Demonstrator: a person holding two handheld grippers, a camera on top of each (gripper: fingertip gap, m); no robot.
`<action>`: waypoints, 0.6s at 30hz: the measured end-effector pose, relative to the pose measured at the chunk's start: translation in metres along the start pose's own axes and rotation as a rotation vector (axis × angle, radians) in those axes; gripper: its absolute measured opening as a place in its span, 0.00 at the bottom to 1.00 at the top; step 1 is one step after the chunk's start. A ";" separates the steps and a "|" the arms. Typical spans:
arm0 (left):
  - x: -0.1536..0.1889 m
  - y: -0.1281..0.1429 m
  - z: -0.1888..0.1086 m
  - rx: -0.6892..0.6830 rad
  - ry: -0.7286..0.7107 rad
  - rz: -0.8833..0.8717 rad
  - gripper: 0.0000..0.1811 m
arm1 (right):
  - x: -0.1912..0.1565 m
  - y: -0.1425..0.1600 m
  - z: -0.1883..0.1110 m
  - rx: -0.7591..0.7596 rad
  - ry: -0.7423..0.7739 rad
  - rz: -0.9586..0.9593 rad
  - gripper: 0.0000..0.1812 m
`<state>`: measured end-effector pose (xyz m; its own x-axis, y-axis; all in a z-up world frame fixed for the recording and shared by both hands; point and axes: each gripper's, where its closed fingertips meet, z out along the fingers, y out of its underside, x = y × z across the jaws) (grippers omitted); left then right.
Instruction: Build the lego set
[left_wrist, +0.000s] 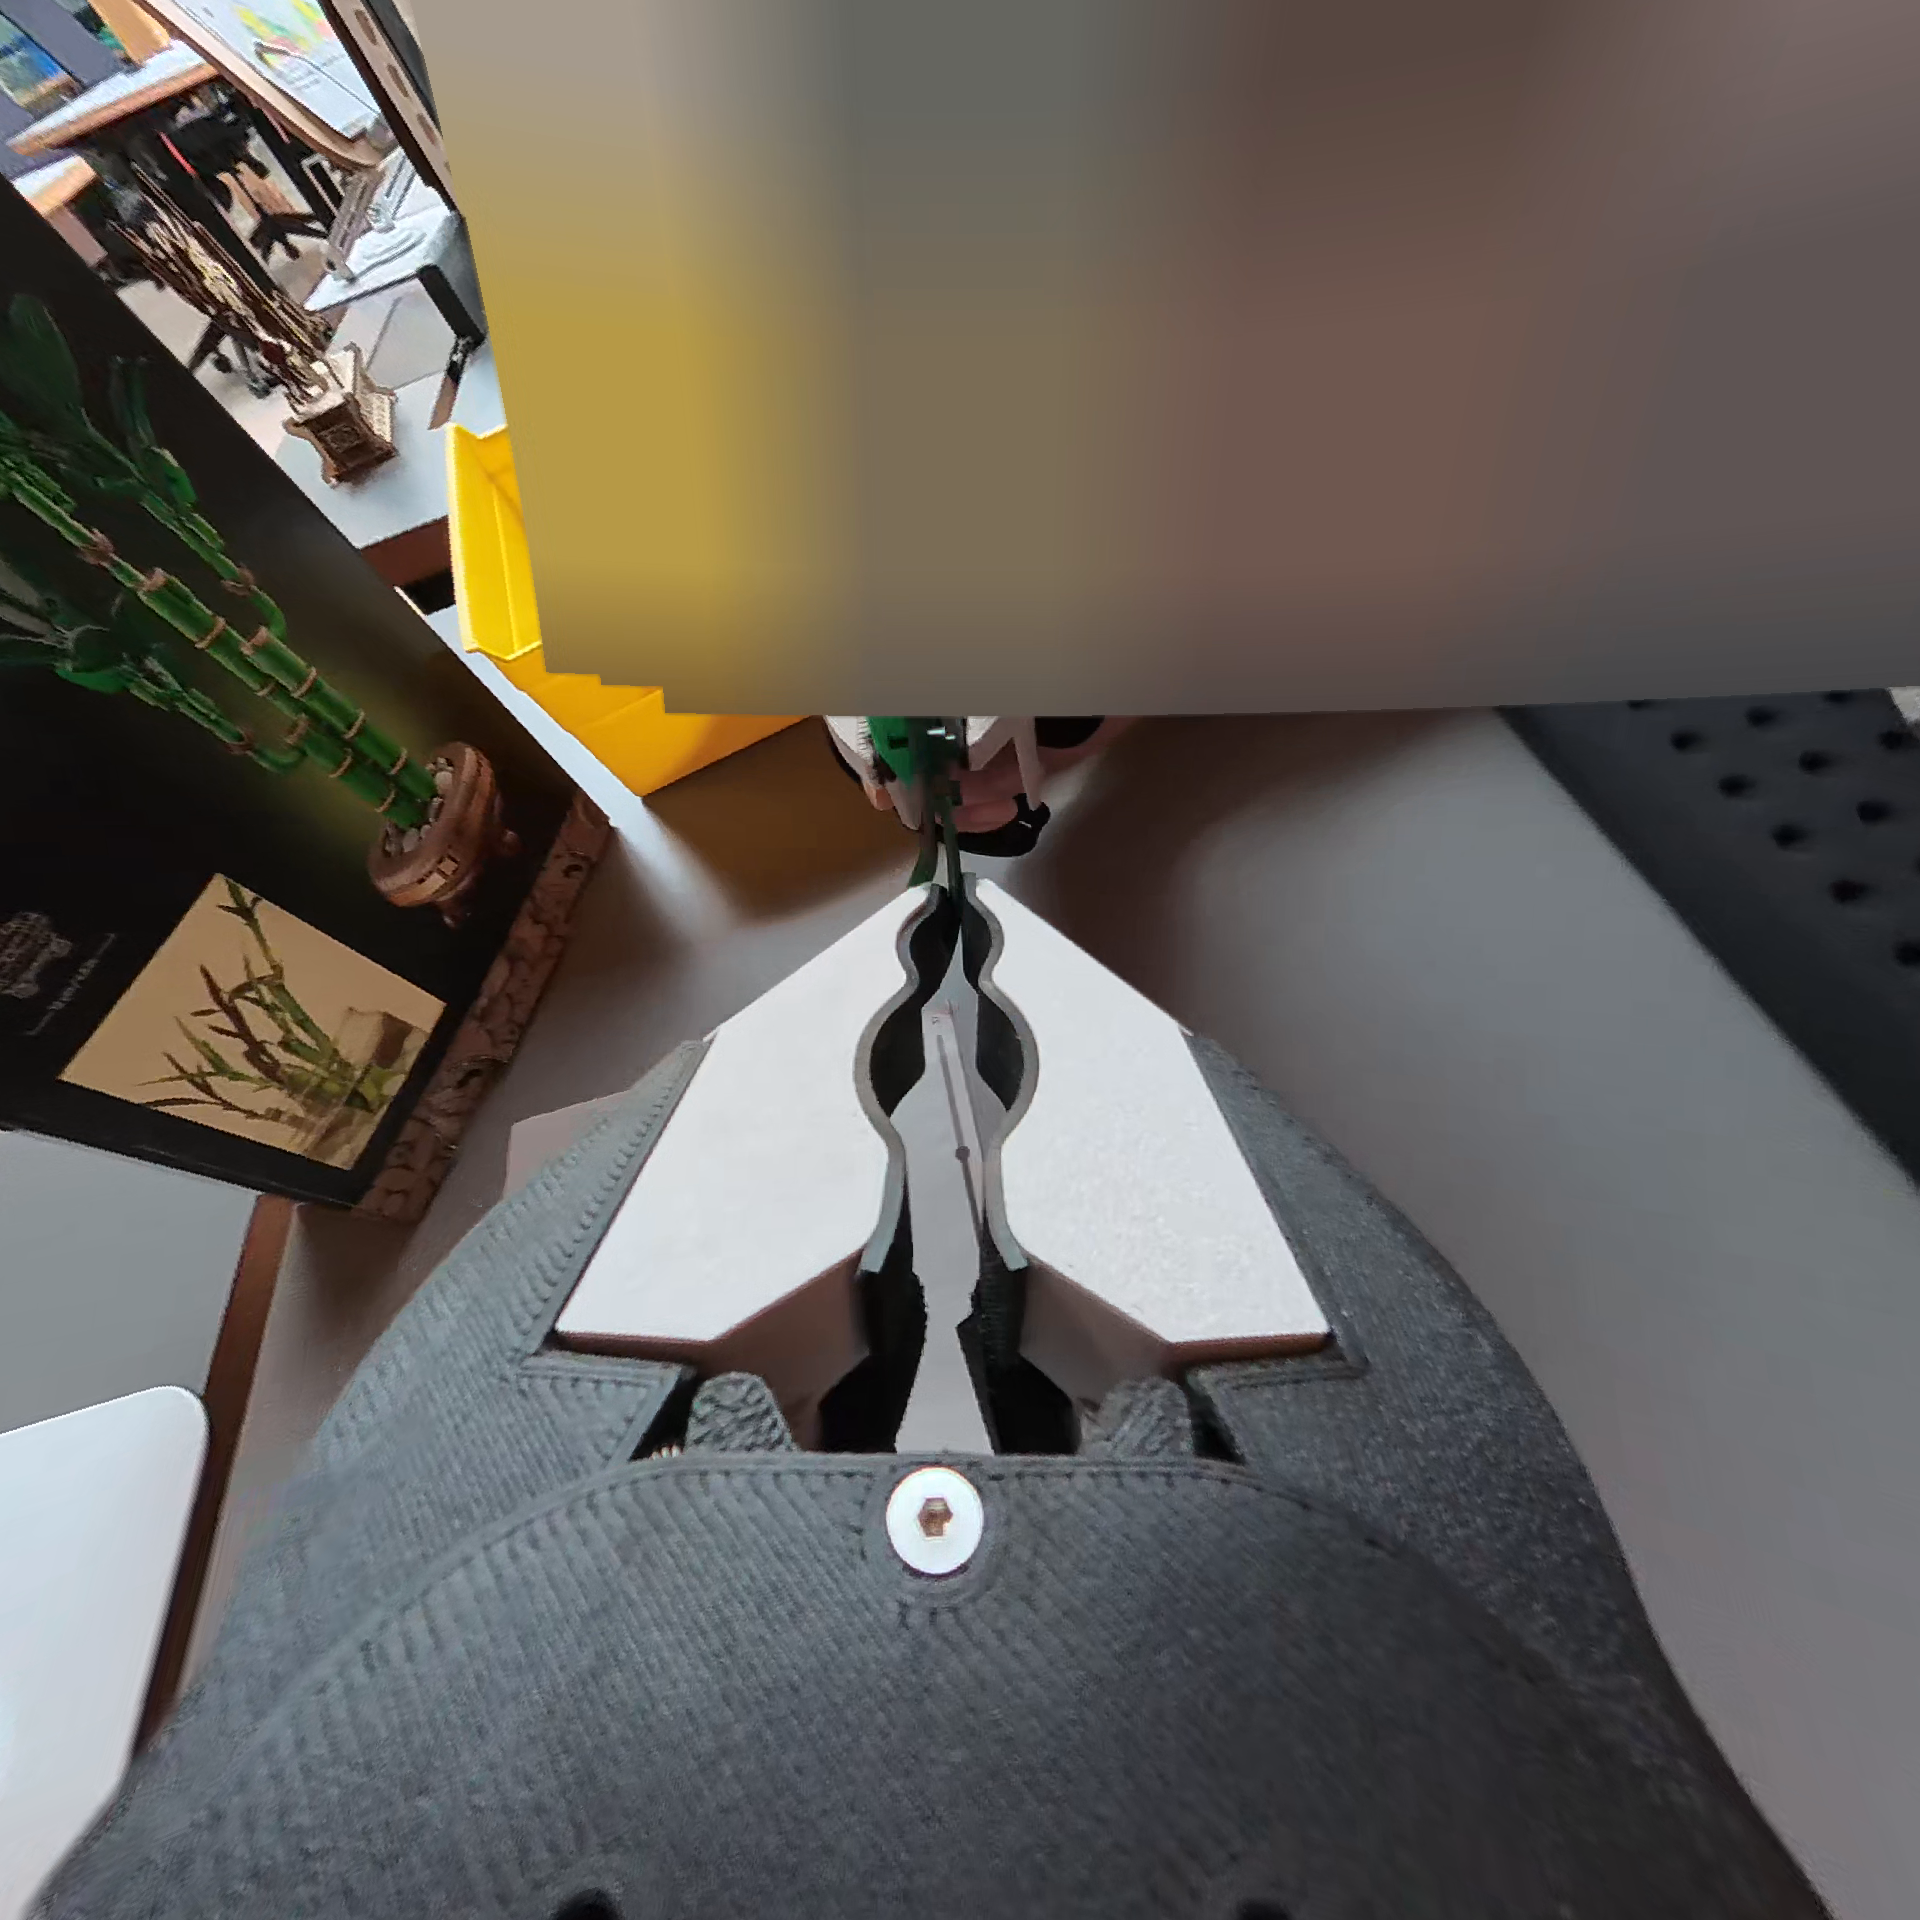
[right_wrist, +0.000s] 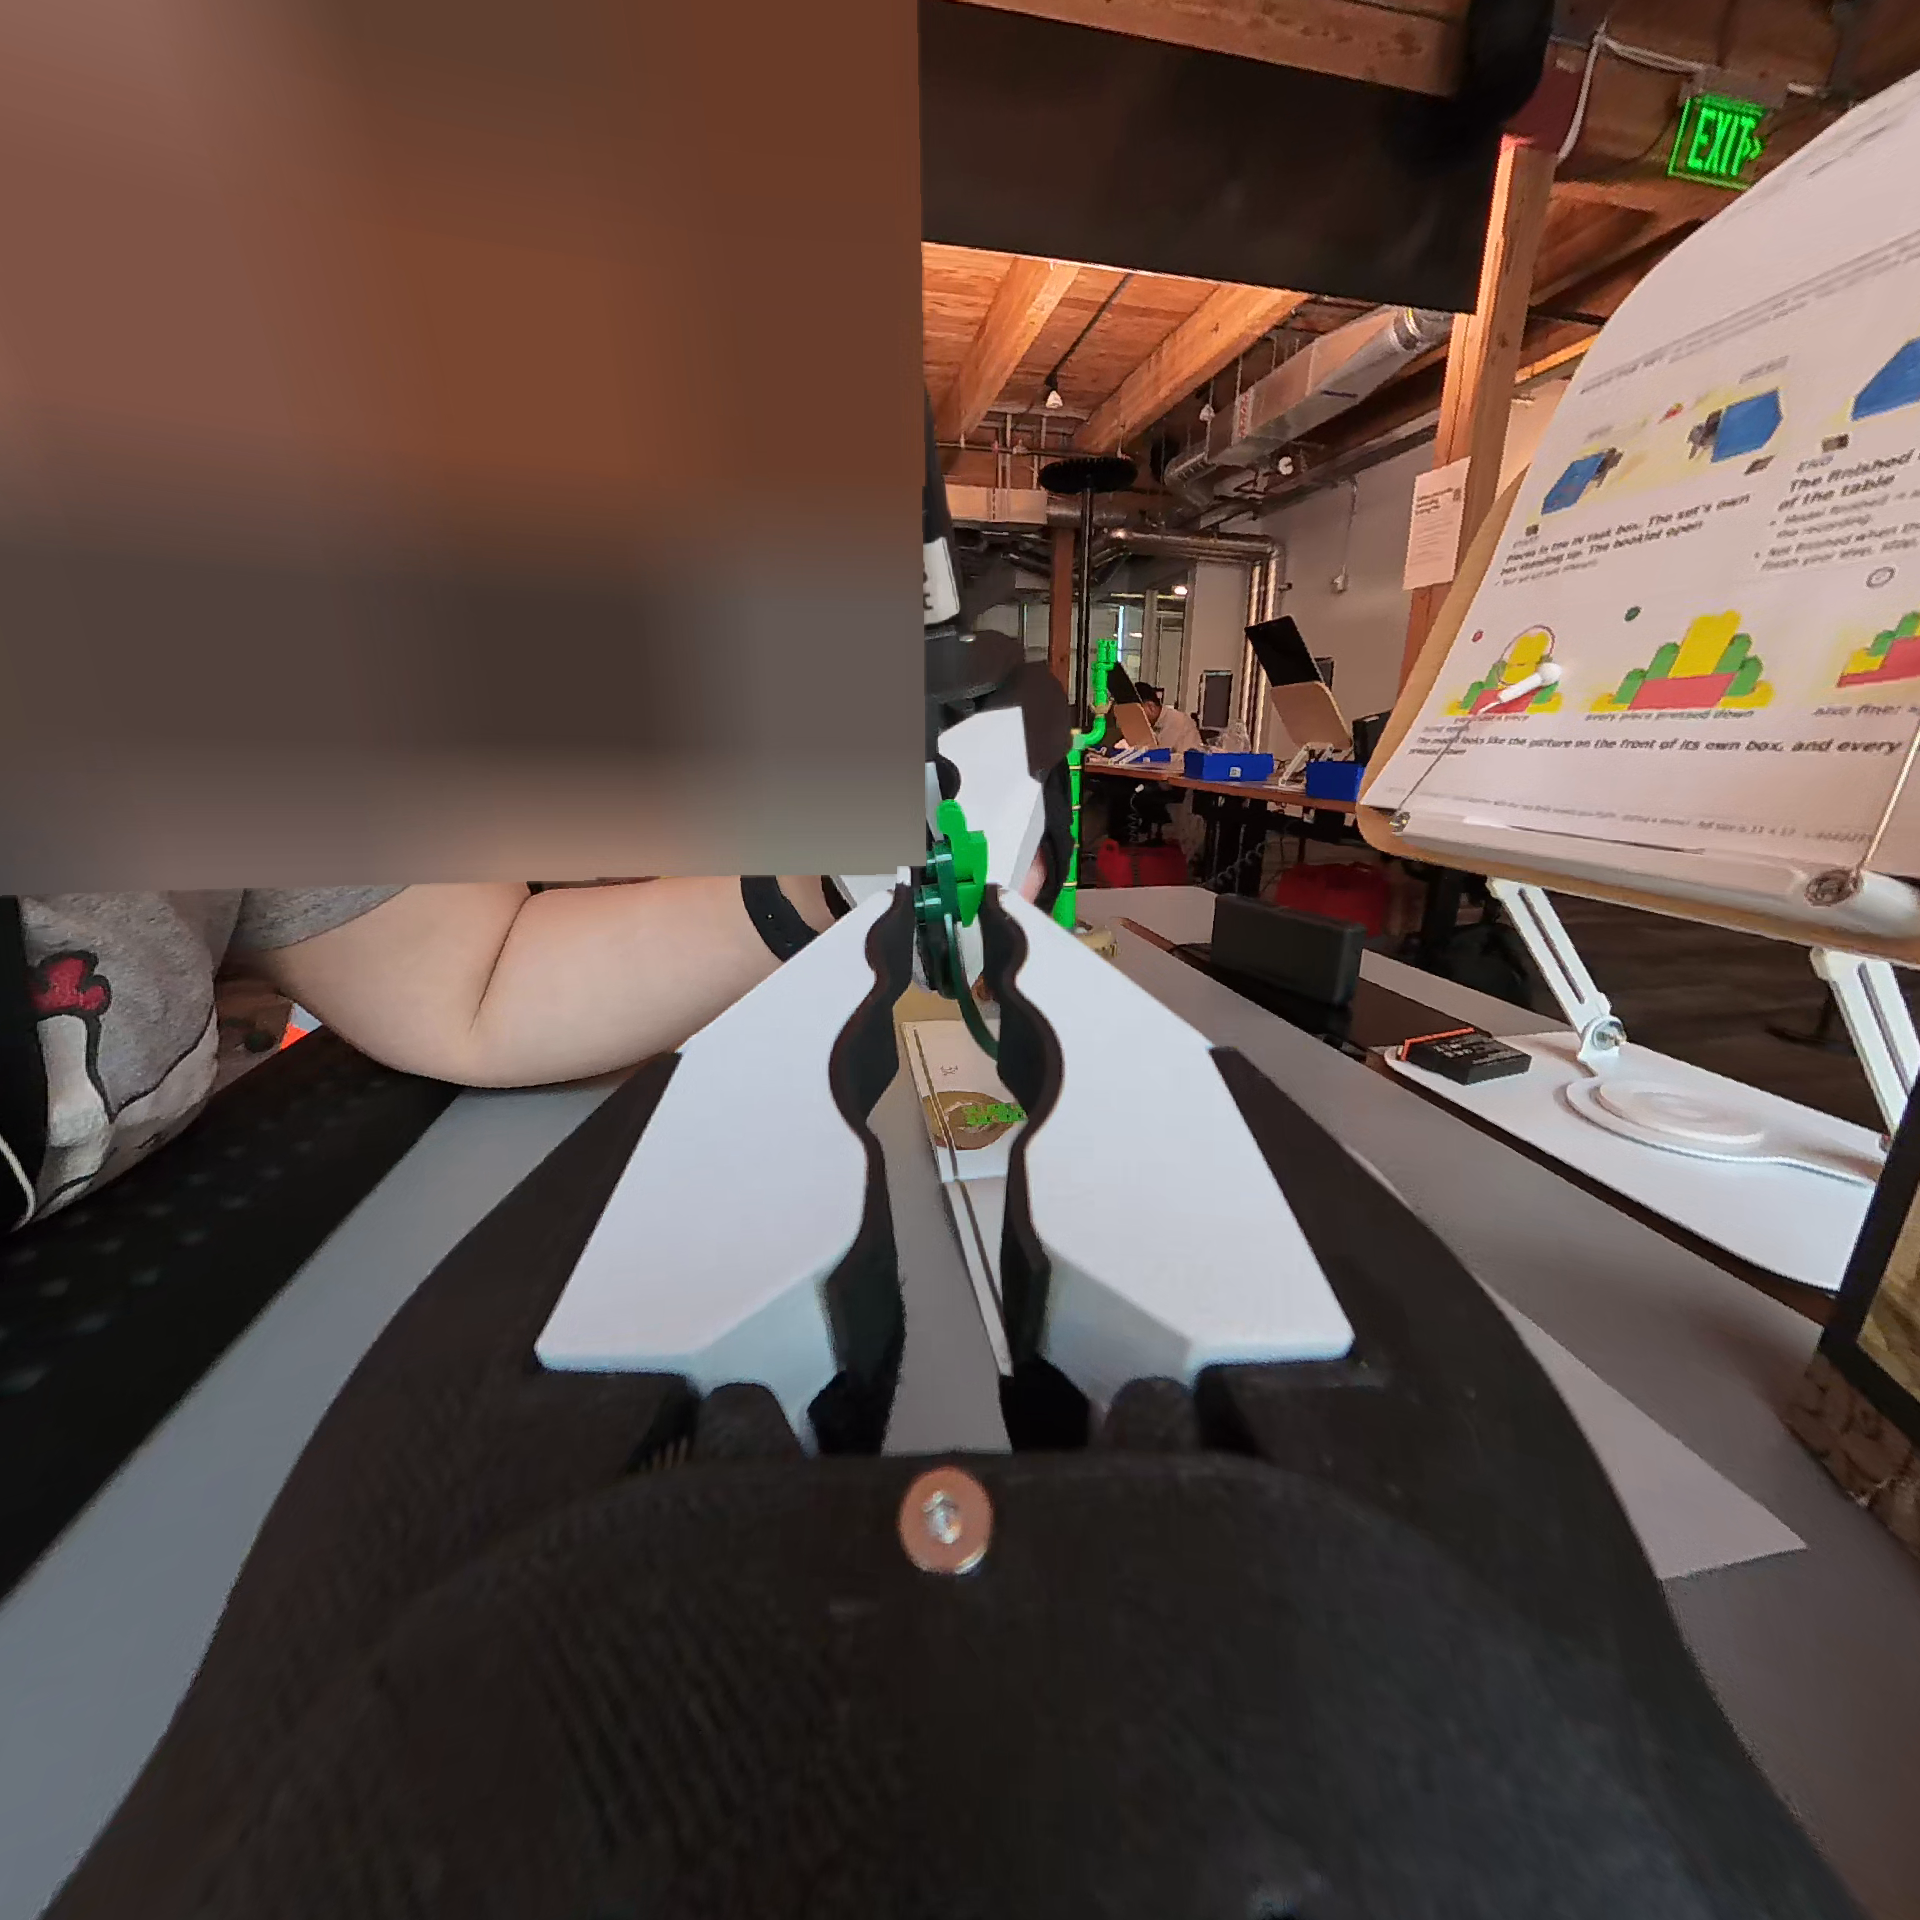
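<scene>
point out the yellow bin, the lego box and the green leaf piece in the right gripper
yellow bin (left_wrist: 488, 540): left wrist view, on its inner side wall.
lego box (left_wrist: 208, 831): left wrist view, on its dark printed face.
green leaf piece (right_wrist: 951, 883): right wrist view, on the part pinched at the right gripper (right_wrist: 940, 914) tips.

Timber-beamed ceiling (right_wrist: 1091, 332); exposed ducts (right_wrist: 1320, 384); distant desks (right_wrist: 1226, 784).
</scene>
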<state>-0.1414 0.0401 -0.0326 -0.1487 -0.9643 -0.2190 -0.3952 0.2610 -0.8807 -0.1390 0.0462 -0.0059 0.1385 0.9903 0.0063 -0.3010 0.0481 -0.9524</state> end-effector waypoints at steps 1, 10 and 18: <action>-0.001 0.000 0.000 0.016 0.010 -0.016 0.00 | 0.000 0.000 0.000 -0.005 0.001 0.004 0.08; 0.003 -0.006 0.003 0.181 0.038 0.063 0.00 | -0.005 -0.006 0.004 -0.079 0.101 -0.181 0.08; 0.012 -0.012 0.002 0.341 0.107 0.138 0.00 | -0.015 0.000 0.007 -0.178 0.099 -0.348 0.06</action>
<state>-0.1367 0.0254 -0.0256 -0.2805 -0.9063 -0.3161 -0.0436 0.3410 -0.9391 -0.1474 0.0326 -0.0041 0.2966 0.9011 0.3163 -0.0535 0.3463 -0.9366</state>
